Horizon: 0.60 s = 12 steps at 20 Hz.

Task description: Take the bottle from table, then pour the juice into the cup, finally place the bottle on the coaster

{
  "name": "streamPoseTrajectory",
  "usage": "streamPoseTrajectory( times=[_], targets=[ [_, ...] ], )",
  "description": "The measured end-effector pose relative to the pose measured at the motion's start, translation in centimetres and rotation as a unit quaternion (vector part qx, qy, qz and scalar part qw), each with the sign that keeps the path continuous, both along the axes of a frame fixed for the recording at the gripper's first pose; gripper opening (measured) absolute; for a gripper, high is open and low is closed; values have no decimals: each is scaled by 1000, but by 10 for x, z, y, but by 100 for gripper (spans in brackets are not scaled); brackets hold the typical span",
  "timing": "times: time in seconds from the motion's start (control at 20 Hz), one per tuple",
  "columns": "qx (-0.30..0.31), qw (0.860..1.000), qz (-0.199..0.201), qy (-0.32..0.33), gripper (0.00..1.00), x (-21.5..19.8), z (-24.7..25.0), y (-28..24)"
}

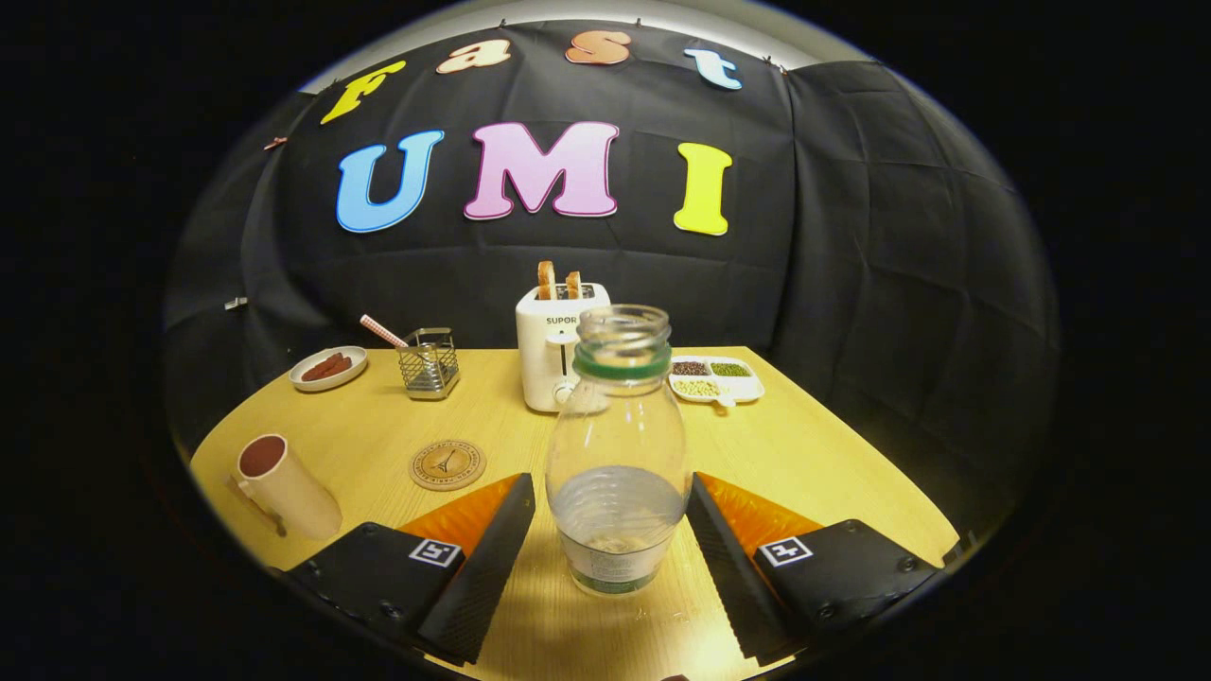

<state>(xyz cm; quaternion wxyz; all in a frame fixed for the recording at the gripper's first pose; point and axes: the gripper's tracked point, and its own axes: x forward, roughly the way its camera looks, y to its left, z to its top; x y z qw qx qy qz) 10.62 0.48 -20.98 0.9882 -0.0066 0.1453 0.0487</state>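
Observation:
A clear uncapped bottle with a green neck ring stands upright on the wooden table, a little liquid in its lower part. My gripper is open, one finger on each side of the bottle's base with a small gap on both sides. The right finger looks very close to the bottle wall. A cream cup with a dark inside stands to the left, beyond the left finger. The round brown coaster lies flat just ahead of the left finger, between the cup and the bottle.
At the back of the table stand a white toaster with bread slices, a wire holder with a striped straw, a small plate with brown pieces, and a divided white dish of beans.

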Motion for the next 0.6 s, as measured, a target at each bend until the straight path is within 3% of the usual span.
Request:
streamPoseTrajectory(
  times=[0.1,0.35,0.6],
  targets=[
    [-2,1000,0,5,96,1,-3,-1],
    [0,1000,1,9,80,2,-5,-2],
    [-31,999,21,3,77,-1,-2,4]
  ],
)
